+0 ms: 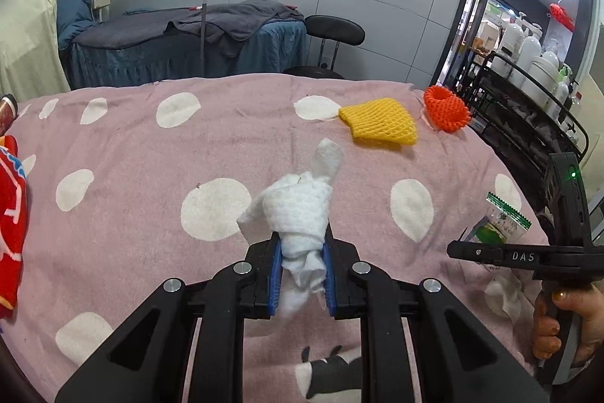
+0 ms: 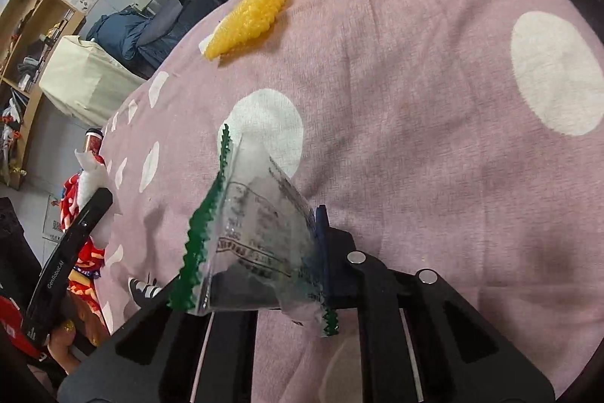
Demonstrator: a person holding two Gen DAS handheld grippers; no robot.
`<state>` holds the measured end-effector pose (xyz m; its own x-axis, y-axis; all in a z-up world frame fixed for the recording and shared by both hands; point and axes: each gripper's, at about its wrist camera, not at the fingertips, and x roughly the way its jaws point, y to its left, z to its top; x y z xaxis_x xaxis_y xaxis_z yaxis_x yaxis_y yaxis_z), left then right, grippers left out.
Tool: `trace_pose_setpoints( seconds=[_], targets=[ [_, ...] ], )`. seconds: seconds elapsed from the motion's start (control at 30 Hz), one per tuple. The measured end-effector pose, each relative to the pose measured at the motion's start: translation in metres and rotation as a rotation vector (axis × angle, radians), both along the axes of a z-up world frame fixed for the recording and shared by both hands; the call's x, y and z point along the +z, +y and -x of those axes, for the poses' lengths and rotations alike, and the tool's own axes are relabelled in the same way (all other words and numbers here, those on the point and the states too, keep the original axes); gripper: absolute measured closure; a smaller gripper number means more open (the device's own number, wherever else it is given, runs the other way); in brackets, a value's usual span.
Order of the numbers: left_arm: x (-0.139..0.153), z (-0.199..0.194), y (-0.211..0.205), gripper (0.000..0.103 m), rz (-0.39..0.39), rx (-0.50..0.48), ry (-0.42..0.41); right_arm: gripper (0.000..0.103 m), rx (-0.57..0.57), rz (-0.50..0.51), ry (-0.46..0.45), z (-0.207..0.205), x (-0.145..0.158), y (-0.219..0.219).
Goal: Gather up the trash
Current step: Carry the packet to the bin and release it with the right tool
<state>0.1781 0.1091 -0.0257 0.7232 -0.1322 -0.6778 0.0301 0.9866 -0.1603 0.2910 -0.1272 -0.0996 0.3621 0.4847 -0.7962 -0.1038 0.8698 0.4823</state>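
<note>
Nearest the cameras, the left gripper [image 1: 302, 274] pinches a loose tissue wad [image 1: 298, 210] and the right gripper [image 2: 264, 274] a slippery clear wrapper [image 2: 256, 237], either liable to slip, while foam nets [image 1: 379, 123] lie far right.

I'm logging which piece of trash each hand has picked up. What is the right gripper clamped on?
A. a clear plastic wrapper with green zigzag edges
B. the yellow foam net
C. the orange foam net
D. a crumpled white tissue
A: in the right wrist view the right gripper is shut on the clear wrapper, while the left gripper holds the white tissue.
</note>
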Motion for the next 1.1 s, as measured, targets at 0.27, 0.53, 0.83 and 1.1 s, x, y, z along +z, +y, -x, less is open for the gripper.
trace_pose_setpoints(
  seconds=[0.27,0.53,0.83,1.1],
  targets=[
    [0.004,0.025,-0.042,0.085,0.044,-0.096,-0.024,0.092,0.008,0.008,-0.167,0.052,0.038,-0.038],
    [0.007,0.035,-0.118,0.085,0.069,-0.285,-0.031,0.092,-0.121,0.039,-0.268,0.105,0.057,-0.119],
    [0.009,0.039,-0.202,0.085,0.077,-0.490,-0.034,0.092,-0.337,0.152,-0.276,0.150,0.054,-0.222],
    [0.008,0.036,-0.253,0.085,0.100,-0.604,-0.019,0.092,-0.481,0.218,-0.178,0.165,0.018,-0.287]
  ],
)
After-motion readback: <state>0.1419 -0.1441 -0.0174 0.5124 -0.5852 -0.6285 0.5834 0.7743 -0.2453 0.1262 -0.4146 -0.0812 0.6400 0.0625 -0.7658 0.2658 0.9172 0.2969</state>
